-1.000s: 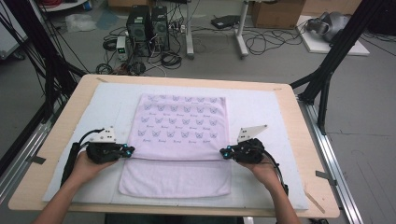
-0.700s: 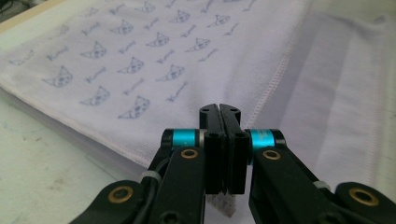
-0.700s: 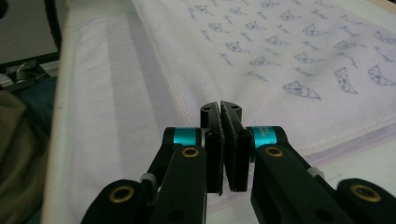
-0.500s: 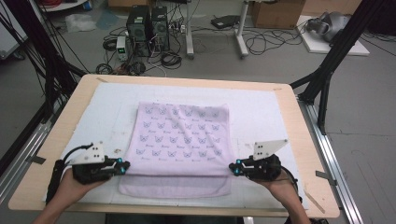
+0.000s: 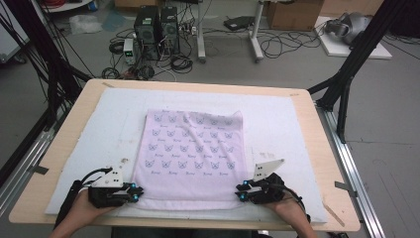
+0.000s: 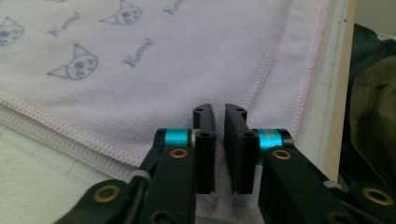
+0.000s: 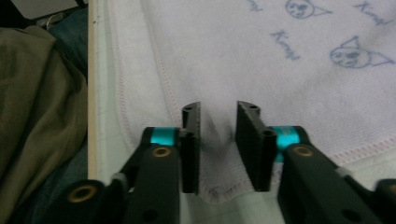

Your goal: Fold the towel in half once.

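Note:
A lilac towel (image 5: 190, 148) with cat prints lies flat on the white mat (image 5: 282, 124). My left gripper (image 5: 134, 193) rests at its near left corner and my right gripper (image 5: 241, 192) at its near right corner. In the left gripper view, the left gripper (image 6: 219, 112) has a narrow gap and has just been closing a little; the towel (image 6: 163, 70) lies under the jaws, not pinched. In the right gripper view, the right gripper (image 7: 218, 114) has just been opening. A small ridge of towel (image 7: 280, 70) stands loose between its jaws.
The wooden table (image 5: 324, 148) ends just behind both hands, and the person's clothing (image 7: 42, 93) lies past that edge. Black frame legs (image 5: 346, 74) stand at the table's sides. Computer towers (image 5: 156, 25) and cables sit on the floor beyond.
Both grippers moved toward the near edge, drawing the towel's printed layer over the plain part. The towel now looks shorter, and both pairs of jaws show a gap.

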`<state>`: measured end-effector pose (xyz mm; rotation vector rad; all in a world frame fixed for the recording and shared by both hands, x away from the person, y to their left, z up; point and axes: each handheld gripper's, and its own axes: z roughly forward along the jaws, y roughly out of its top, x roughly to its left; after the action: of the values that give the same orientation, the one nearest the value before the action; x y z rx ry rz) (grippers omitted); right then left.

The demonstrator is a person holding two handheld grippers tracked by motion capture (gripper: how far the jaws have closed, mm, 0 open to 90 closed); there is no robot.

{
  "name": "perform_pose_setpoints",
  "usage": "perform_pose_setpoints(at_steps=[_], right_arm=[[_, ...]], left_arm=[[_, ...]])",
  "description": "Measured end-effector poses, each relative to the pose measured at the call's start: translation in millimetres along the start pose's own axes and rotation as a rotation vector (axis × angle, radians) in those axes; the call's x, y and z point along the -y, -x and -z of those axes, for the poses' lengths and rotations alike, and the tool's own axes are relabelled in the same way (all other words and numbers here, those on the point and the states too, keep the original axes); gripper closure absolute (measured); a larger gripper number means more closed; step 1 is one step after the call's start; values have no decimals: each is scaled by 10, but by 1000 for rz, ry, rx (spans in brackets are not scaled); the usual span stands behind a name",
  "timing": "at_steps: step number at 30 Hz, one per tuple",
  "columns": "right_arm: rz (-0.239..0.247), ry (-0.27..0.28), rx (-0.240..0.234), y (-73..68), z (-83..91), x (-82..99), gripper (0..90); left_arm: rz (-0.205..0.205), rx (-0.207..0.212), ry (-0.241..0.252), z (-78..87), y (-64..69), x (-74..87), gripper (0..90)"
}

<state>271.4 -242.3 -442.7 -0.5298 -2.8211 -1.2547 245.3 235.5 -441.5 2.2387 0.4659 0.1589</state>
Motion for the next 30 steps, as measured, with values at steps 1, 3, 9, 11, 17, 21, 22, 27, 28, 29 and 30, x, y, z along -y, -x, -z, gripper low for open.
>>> perform_pose_setpoints(at_steps=[1, 3, 9, 11, 17, 21, 22, 27, 28, 29, 30], right_arm=[[-1, -1, -13, 11, 1, -3, 841], [-1, -4, -22, 20, 4, -14, 872], [11, 65, -26, -18, 138, -91, 880], [17, 86, -24, -36, 200, -118, 881], [42, 131, -33, -157, 330, -182, 881], [52, 92, -56, -240, 263, -88, 878], [44, 70, -51, -231, 222, -50, 853], [25, 33, -56, -191, 88, 4, 759], [27, 28, -50, -185, 70, 4, 757], [24, 13, -47, -179, 60, 8, 755], [20, 10, -52, -173, 39, 17, 759]], left_arm=[[0, -2, -4, 6, -1, -7, 859], [0, -11, -8, 15, 1, -19, 879], [3, -32, 42, 169, 19, -72, 885], [3, -38, 60, 234, 33, -97, 886], [-1, -34, 101, 392, 125, -127, 886], [-7, 3, 56, 312, 198, -14, 884], [-8, 15, 41, 269, 195, 11, 881], [0, 26, 16, 155, 164, 17, 744], [-1, 19, 8, 145, 149, 21, 755], [6, 20, 7, 135, 135, 33, 758], [9, 24, -2, 129, 125, 48, 770]])
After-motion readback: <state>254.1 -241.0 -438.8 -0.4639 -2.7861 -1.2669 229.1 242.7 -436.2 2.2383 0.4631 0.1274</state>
